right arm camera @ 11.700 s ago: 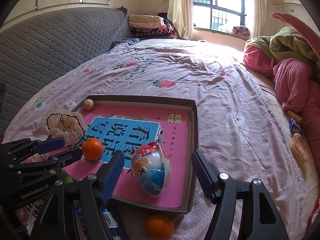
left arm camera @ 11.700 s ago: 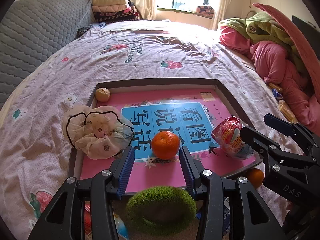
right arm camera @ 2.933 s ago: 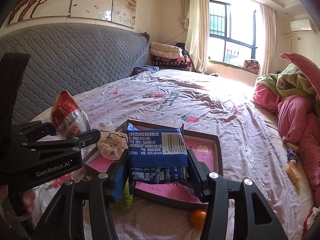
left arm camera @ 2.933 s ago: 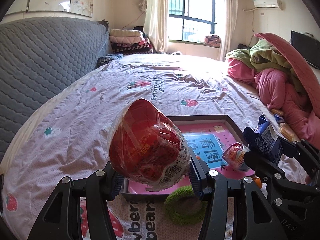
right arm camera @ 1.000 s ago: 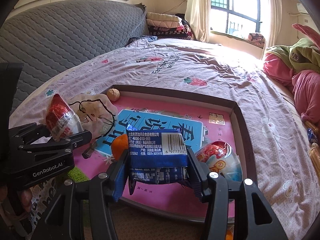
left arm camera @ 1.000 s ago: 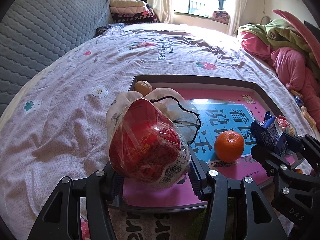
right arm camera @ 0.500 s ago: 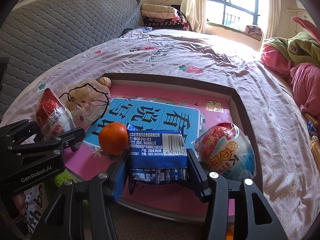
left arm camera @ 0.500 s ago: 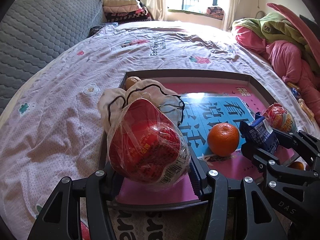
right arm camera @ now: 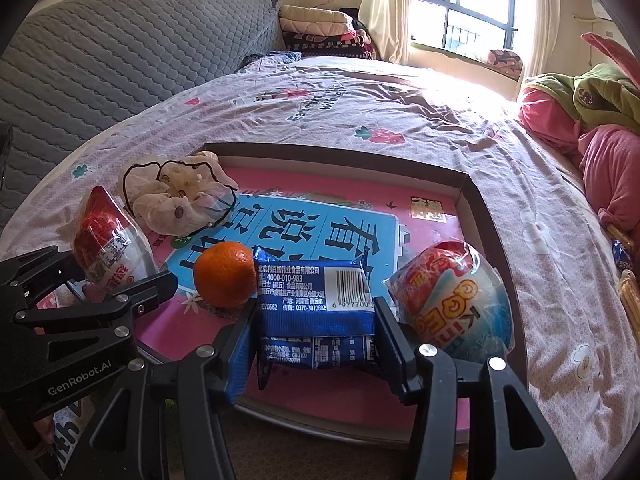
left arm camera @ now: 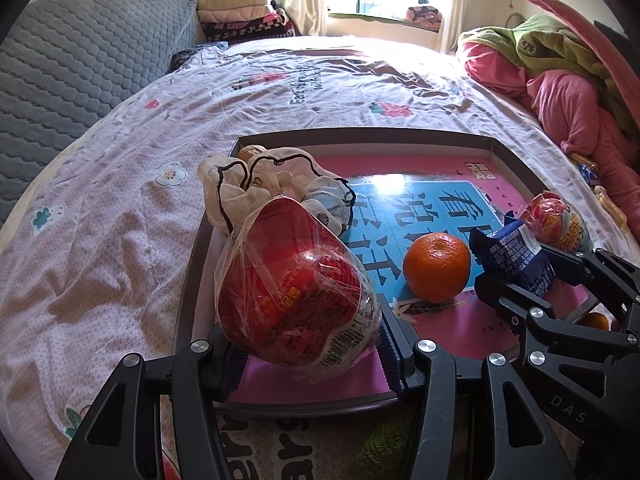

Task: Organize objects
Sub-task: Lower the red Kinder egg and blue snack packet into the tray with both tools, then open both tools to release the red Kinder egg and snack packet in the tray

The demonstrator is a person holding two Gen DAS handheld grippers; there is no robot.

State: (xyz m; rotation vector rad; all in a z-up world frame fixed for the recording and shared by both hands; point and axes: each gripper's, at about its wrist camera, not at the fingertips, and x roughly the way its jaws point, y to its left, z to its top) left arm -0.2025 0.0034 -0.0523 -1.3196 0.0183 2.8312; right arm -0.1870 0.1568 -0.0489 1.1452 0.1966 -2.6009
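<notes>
Over the near edge of the tray (left arm camera: 208, 236), two tongs each hold a snack. The left gripper (left arm camera: 308, 344) is closed on a red egg (left arm camera: 292, 292) in clear wrap, above the near left corner. The right gripper (right arm camera: 316, 320) is closed on a blue packet (right arm camera: 316, 288), above the near edge by the middle. Both are held up, and I cannot tell if they touch the tray floor yet.

A bit farther in, an orange (right arm camera: 225, 274) sits just left of the blue packet. A blue toy egg (right arm camera: 452, 300) lies by the right edge. Farther still, a frilly cloth (right arm camera: 180, 200) lies by the left edge, and a nut (left arm camera: 248, 153) sits in the far left corner.

The red egg is round and its wrap is slick. If let go here, I think it could roll or tip out over the near edge. The packet could bump the orange and push it away.
</notes>
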